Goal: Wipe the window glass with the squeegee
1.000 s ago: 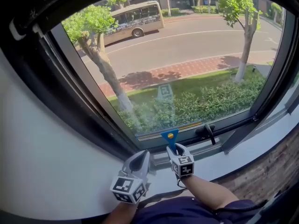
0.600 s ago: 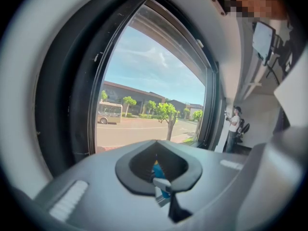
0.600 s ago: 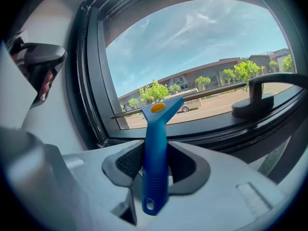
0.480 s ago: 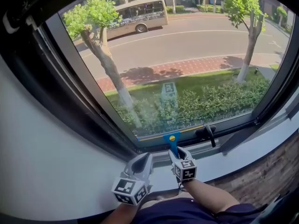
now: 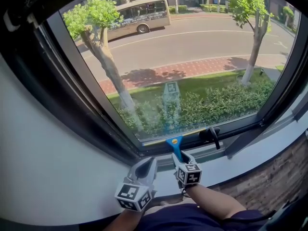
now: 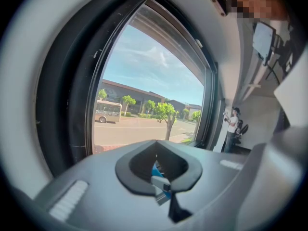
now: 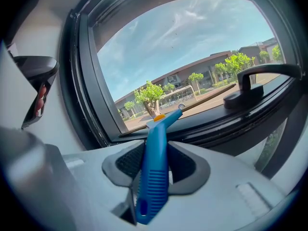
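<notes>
The blue squeegee (image 5: 174, 145) stands upright in my right gripper (image 5: 182, 159), which is shut on its ribbed handle (image 7: 153, 179). Its head (image 7: 162, 118), with an orange dot, is at the bottom edge of the window glass (image 5: 192, 57), by the black lower frame. I cannot tell whether the blade touches the glass. My left gripper (image 5: 146, 166) rests just left of the right one above the sill, shut with nothing in it. In the left gripper view the jaws (image 6: 159, 171) meet at their tips and point along the glass (image 6: 144, 105).
A black window handle (image 5: 211, 136) sits on the lower frame, right of the squeegee, also the handle (image 7: 255, 83). A white sill (image 5: 231, 170) runs below, a white wall (image 5: 43, 153) at left. A person (image 6: 233, 124) stands far back in the room.
Almost nothing has moved. The head view has shifted a little and the squeegee head stays at the glass's bottom edge. The left gripper is still.
</notes>
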